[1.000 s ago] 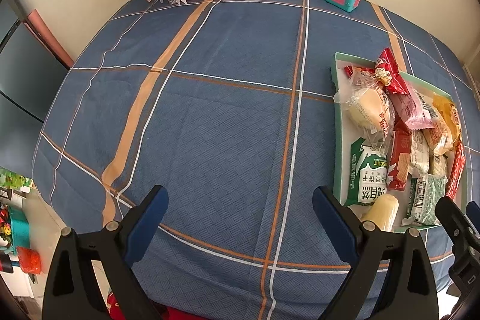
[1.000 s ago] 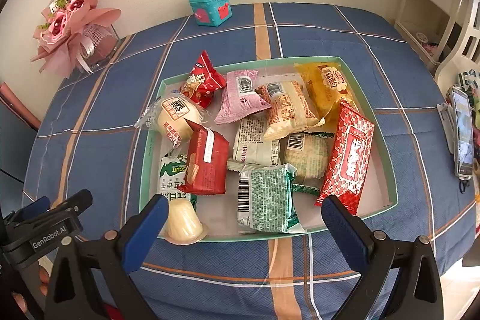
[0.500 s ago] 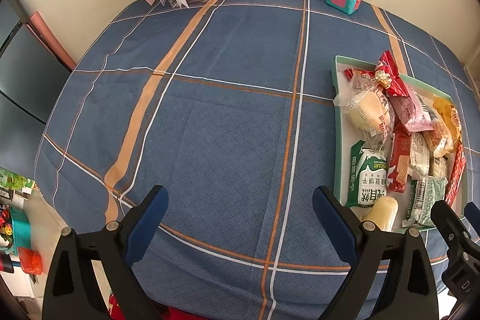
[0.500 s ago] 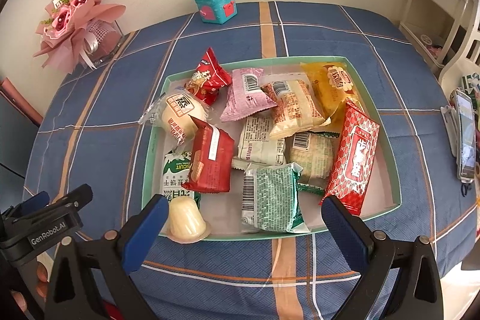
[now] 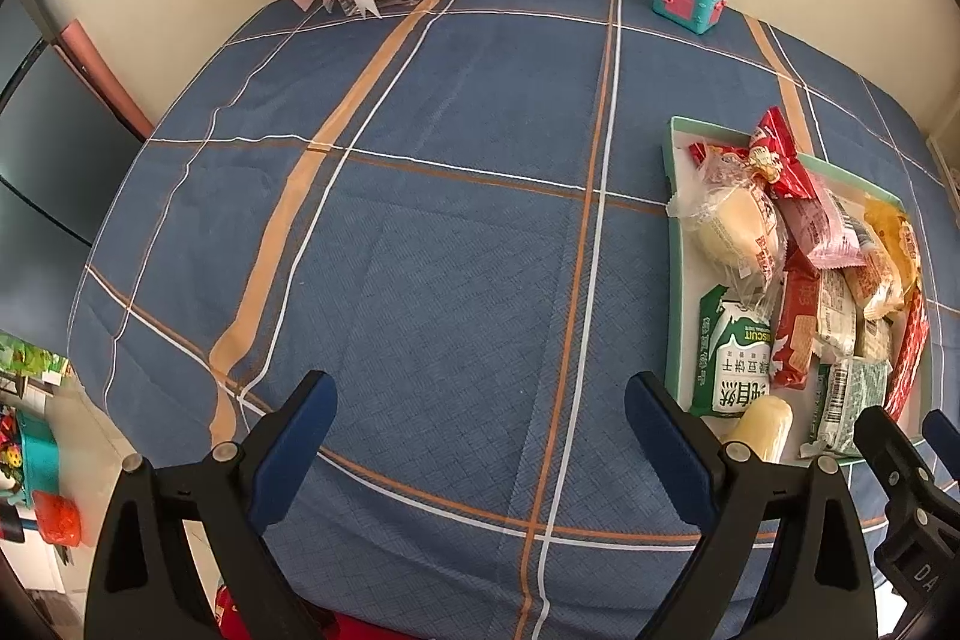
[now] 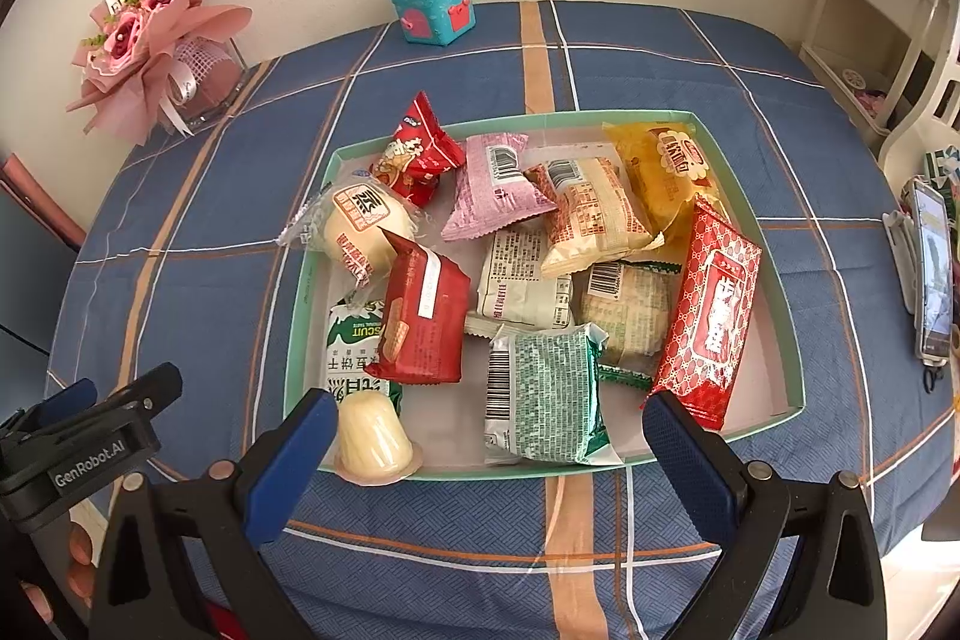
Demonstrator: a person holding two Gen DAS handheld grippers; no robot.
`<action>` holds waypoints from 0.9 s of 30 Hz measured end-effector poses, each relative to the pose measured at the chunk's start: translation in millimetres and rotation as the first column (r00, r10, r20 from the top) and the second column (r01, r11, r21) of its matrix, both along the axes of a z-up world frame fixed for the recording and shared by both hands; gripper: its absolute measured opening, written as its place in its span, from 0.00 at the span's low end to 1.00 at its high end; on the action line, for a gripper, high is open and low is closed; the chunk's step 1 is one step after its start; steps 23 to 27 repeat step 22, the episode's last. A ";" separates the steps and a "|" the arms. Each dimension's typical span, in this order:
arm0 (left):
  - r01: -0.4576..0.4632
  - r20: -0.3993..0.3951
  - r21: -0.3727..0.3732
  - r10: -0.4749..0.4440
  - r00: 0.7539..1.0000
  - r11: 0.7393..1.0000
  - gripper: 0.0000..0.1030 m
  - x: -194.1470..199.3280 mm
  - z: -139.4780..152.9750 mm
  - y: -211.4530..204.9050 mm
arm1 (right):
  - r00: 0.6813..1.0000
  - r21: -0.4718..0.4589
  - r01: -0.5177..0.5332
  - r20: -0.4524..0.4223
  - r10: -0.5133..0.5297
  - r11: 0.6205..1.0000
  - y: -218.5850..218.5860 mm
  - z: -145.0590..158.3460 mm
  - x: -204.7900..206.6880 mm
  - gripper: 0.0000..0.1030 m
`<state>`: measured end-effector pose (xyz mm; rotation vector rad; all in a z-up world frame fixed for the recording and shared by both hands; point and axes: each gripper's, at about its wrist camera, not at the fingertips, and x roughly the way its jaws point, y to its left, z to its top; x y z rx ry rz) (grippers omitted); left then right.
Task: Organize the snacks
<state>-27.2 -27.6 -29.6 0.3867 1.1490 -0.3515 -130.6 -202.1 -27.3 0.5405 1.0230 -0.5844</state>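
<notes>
Green pack (image 6: 355, 349) reads "BISCUIT"; left gripper (image 5: 477, 421) body reads "GenRobot.AI". Tray (image 6: 774, 316) on blue plaid tablecloth (image 5: 456, 232), cream wall behind. Both left and right gripper (image 6: 489, 436) spread, empty

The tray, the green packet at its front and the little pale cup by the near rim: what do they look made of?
Tray: looks like thin card, matte, with a mint outside, white inside and crisp folded corners. Green packet: plastic film, slightly glossy, with a crimped seam and a printed barcode. Pale cup: probably a clear plastic jelly cup with a flanged lip; its contents look milky, but I can't be sure.
</notes>
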 end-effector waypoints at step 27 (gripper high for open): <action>-0.029 -0.009 -0.033 0.029 1.000 0.999 0.94 2.0 3.4 6.6 | 1.000 0.003 -0.009 -0.004 0.009 1.000 -1.2 -0.5 0.9 1.00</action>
